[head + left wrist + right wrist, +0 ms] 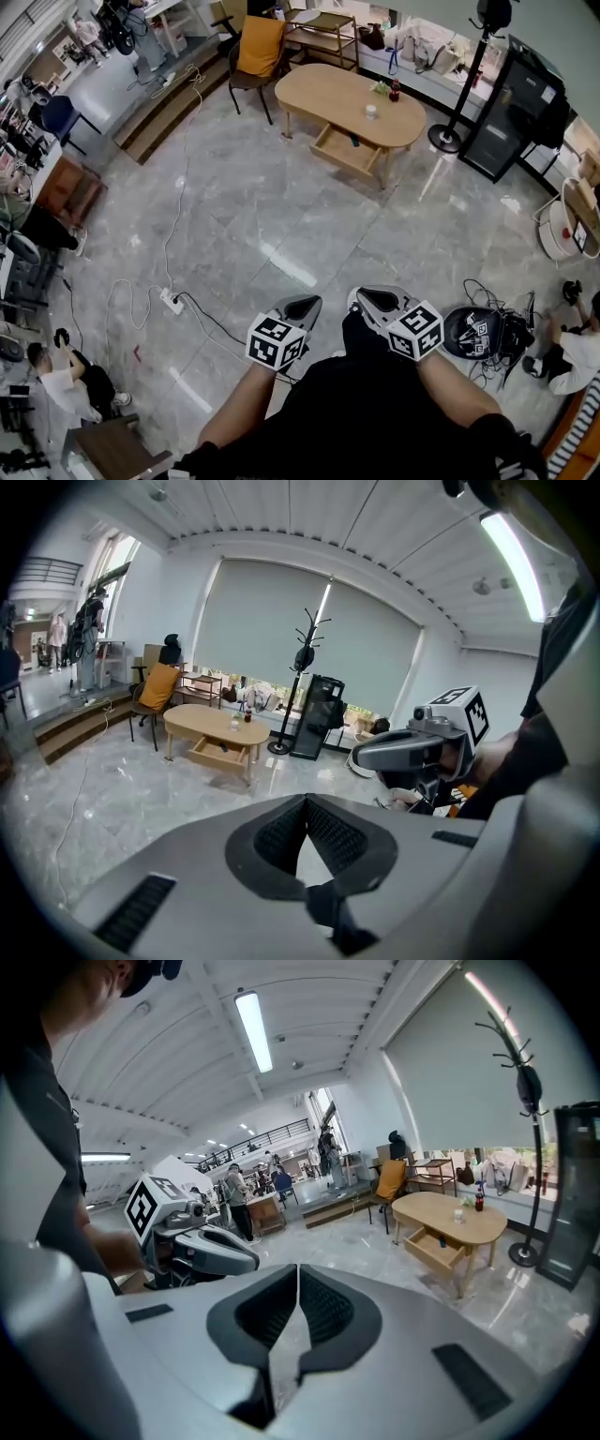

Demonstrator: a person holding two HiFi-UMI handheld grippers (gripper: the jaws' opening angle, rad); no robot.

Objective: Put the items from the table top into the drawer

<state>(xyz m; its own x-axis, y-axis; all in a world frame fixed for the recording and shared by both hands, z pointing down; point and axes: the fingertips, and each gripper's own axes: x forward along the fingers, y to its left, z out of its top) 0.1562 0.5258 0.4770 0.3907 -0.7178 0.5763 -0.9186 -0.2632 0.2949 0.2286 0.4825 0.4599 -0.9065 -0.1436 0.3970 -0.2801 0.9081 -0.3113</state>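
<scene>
Left gripper (306, 803): jaws pressed together at the tips, nothing between. Right gripper (297, 1274): same, jaws shut flat on each other, empty. Held side by side in front of the body, tips angled down toward the grey marble floor (244, 216), marker cubes facing up. Each visible in the other's gripper view, just beside it.

Well apart from the work area. Oval wooden table (323, 89) across the room. Drawer (342, 152) under its near edge pulled open, small blue object (354, 141) lying inside. On the table top, toward its right end: small white cup (371, 112) near the front edge, dark red bottle (395, 92) upright near the back edge, small green item (381, 87) just beside the bottle. Type of the green item not readable at this range.

Around the table: chair with an orange garment (258, 45) over its back at the left end, black coat stand (466, 80) and black cabinet (514, 112) to the right. Nearer: white power strip (172, 301) with cables on the floor left of the grippers.
</scene>
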